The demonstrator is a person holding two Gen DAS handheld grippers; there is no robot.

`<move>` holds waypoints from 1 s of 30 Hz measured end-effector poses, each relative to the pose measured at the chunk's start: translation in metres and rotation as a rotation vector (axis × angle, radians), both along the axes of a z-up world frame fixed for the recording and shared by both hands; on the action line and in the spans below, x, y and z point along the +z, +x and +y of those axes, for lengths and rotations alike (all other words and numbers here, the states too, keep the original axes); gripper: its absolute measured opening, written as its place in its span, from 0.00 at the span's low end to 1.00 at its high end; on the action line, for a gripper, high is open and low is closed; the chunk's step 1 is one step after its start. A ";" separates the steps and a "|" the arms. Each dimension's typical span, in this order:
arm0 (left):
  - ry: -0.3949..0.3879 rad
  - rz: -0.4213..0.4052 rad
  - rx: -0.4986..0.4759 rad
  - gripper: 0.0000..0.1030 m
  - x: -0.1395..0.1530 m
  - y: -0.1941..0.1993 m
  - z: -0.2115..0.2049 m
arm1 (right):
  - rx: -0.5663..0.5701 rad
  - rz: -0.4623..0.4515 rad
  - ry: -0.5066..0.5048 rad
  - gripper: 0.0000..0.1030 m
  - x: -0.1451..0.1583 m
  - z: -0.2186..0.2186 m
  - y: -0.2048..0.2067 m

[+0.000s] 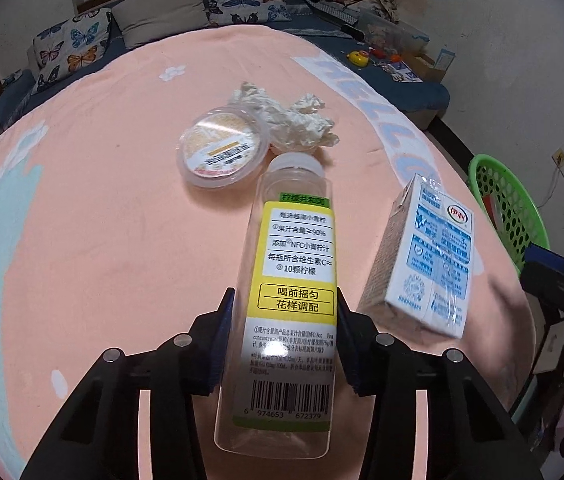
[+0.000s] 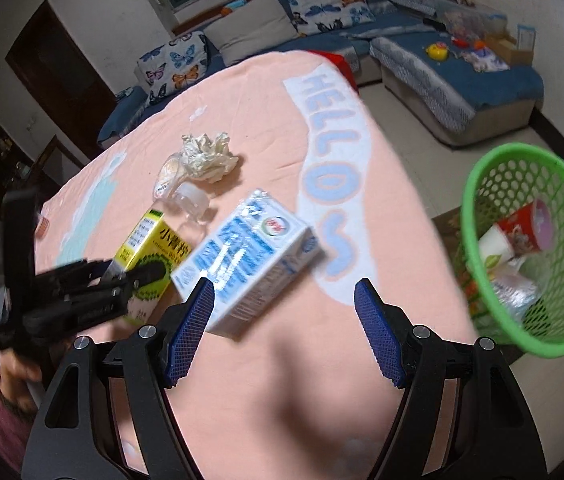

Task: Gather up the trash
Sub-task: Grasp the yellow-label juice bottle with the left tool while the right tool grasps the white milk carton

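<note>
My left gripper (image 1: 285, 312) is shut on a clear plastic bottle (image 1: 289, 280) with a yellow label, lying on the pink cloth. It shows from the side in the right wrist view (image 2: 150, 248). A blue and white milk carton (image 1: 421, 256) lies just right of it, and in the right wrist view (image 2: 250, 264). My right gripper (image 2: 283, 308) is open and empty, above the table with the carton just beyond its left finger. A round plastic cup (image 1: 222, 152) and crumpled tissue (image 1: 293, 120) lie farther back. A green basket (image 2: 529, 248) stands right of the table.
The pink cloth (image 2: 242, 380) covers the round table. The green basket also shows at the right edge in the left wrist view (image 1: 509, 208) and holds a paper cup (image 2: 517, 232) and wrappers. A blue sofa (image 2: 461, 76) with cushions stands behind.
</note>
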State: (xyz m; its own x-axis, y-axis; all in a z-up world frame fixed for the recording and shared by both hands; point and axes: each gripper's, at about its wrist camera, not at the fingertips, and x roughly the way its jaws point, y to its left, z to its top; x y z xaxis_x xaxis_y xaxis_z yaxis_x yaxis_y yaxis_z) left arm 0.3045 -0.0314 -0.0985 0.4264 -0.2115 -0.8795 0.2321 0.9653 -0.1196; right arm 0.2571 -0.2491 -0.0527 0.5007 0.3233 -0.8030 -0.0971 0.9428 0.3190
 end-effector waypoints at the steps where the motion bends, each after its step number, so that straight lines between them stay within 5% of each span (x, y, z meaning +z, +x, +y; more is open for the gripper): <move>1: -0.006 -0.004 -0.001 0.42 0.002 -0.004 0.005 | -0.008 0.014 0.008 0.70 -0.001 0.003 0.003; 17: -0.040 -0.017 -0.006 0.41 0.003 -0.037 0.057 | -0.231 0.210 0.001 0.71 -0.024 0.052 0.051; 30: -0.077 0.006 -0.027 0.42 -0.001 -0.039 0.060 | -0.247 0.258 -0.100 0.73 -0.032 0.074 0.067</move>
